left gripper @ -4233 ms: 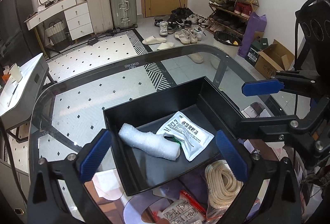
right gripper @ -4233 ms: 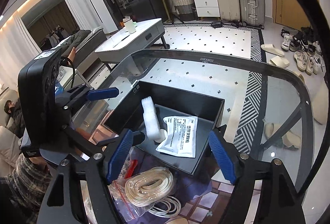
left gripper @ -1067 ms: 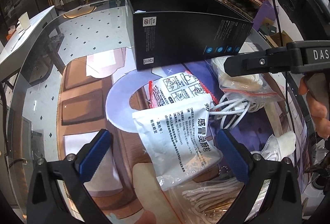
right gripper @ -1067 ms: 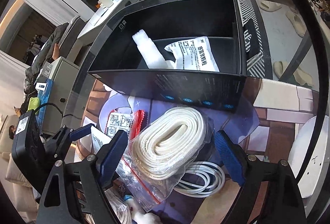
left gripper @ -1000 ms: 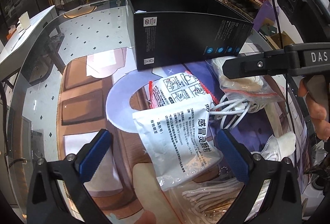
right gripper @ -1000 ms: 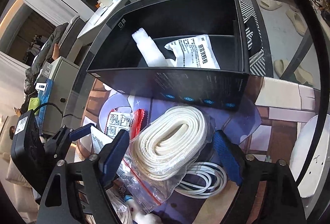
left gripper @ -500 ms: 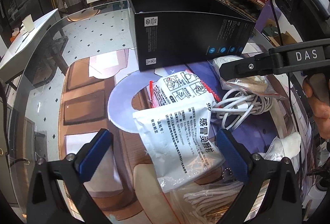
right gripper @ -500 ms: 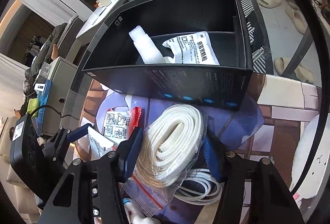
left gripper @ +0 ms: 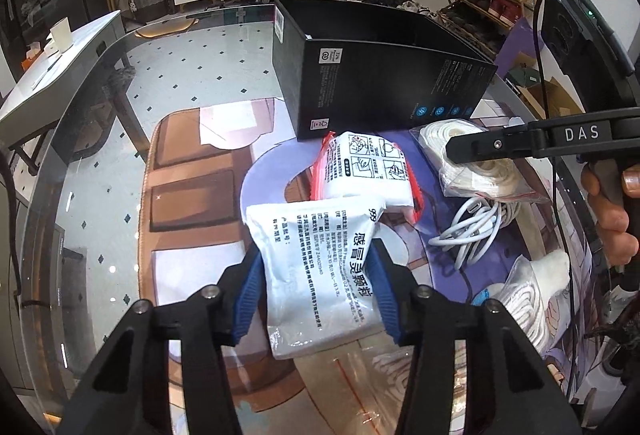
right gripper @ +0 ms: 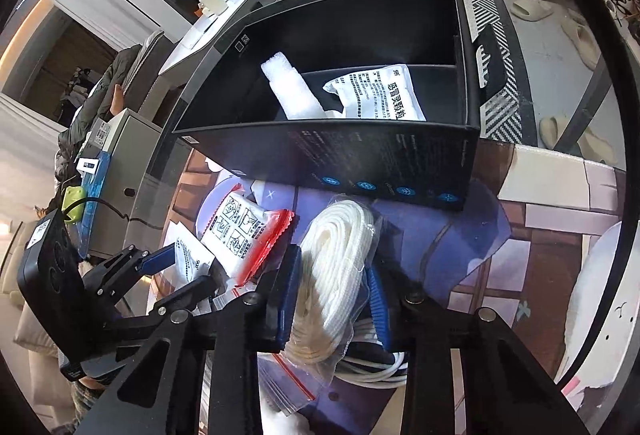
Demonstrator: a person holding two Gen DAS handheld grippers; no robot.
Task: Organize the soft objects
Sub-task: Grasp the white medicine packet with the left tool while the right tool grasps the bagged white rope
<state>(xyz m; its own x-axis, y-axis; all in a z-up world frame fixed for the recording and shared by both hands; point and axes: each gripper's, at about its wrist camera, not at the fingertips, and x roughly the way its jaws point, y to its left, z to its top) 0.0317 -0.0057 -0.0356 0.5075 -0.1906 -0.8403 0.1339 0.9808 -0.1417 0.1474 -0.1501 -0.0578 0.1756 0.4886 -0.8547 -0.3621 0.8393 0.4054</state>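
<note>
1. The left claw (left gripper: 316,291), at the bottom centre of the left view, has just been closing, and its blue pads now pinch a white sachet (left gripper: 320,271) from both sides.
2. That sachet lies on the glass counter (left gripper: 120,123), its far edge overlapping a red-edged pack (left gripper: 364,171).
3. The right claw (right gripper: 332,299), low in the right view, has also just been closing; its pads squeeze a bagged white rope coil (right gripper: 332,267).
4. A white cable (right gripper: 372,367) lies under the coil at the bottom of that frame.
5. The black box (right gripper: 384,159) stands just beyond, across the middle of the right view.
6. Inside it lie a foam roll (right gripper: 292,91) and a second sachet (right gripper: 380,95), touching each other.
7. In the left view a hand (left gripper: 612,211) at the right edge grips the right claw's handle.
</note>
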